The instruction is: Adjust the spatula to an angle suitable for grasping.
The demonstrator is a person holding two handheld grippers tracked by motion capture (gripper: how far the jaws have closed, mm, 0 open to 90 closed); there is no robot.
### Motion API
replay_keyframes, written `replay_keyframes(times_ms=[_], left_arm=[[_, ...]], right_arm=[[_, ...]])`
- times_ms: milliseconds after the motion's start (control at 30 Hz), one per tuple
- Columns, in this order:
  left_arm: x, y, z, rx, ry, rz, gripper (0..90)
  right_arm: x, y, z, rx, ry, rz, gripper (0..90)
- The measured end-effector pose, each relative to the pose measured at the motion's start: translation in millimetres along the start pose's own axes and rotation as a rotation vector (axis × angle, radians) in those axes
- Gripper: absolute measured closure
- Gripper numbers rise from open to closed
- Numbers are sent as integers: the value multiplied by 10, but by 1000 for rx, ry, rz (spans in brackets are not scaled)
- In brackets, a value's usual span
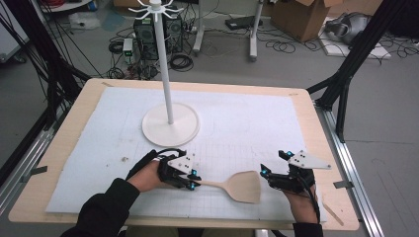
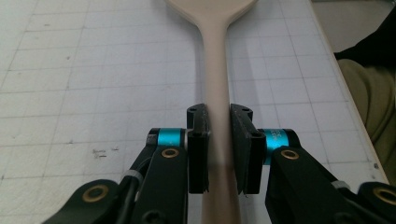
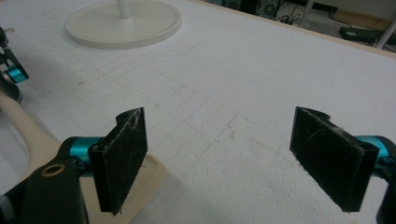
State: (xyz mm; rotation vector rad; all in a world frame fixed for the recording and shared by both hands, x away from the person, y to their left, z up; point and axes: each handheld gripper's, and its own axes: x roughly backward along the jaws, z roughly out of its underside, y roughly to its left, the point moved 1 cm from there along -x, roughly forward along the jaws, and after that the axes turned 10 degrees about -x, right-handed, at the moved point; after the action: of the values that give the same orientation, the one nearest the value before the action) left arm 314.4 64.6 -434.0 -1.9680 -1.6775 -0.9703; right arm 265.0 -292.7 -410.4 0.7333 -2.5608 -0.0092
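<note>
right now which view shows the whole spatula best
The high view: the spatula shows whole, its handle in the left tongs, its blade beside the right tongs. The left gripper view shows the clamped handle and the blade's base; the right gripper view shows a blade corner and some handle.

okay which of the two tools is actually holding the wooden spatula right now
The left tool: its jaws are clamped on the wooden spatula handle. The right tool is wide open, holding nothing, beside the blade.

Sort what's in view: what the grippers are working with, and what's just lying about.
In hand: wooden spatula, its handle clamped by the left gripper; right gripper, open beside the blade; white hook stand.

Lying about: cardboard box, floor cables.
</note>
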Motion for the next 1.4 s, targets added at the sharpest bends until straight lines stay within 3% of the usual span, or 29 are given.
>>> replay_keyframes(times_ms=[133,200,267,367,500,700,800,900,1000,1167,1400], left_arm=[[-25,3,20,-20,3,14,771],[-30,16,29,0,-1,18,770],[-19,32,27,51,-19,0,750],[103,56,0,153,-76,-88,463],[358,-22,88,238,-173,-235,285],[742,-229,475,374,-294,-472,234],[892,-321,677,461,-352,-541,240],[1001,-393,816,510,-374,-619,218],[1105,-469,893,534,-414,-687,209],[1234,-549,999,543,-411,-773,207],[1279,-641,1116,571,-404,-801,208]], right_arm=[[-3,-1,14,-1,5,0,179],[1,-3,19,-7,7,2,179],[4,-1,20,-8,6,2,179],[9,-2,19,-2,-1,1,179],[29,-8,23,-16,-8,7,178],[54,-42,61,-42,-22,21,178],[62,-54,89,-54,-24,21,178],[75,-60,108,-58,-25,23,178],[100,-62,113,-68,-34,26,178],[117,-38,110,-72,-50,37,177],[80,-9,86,-56,-45,28,177]])
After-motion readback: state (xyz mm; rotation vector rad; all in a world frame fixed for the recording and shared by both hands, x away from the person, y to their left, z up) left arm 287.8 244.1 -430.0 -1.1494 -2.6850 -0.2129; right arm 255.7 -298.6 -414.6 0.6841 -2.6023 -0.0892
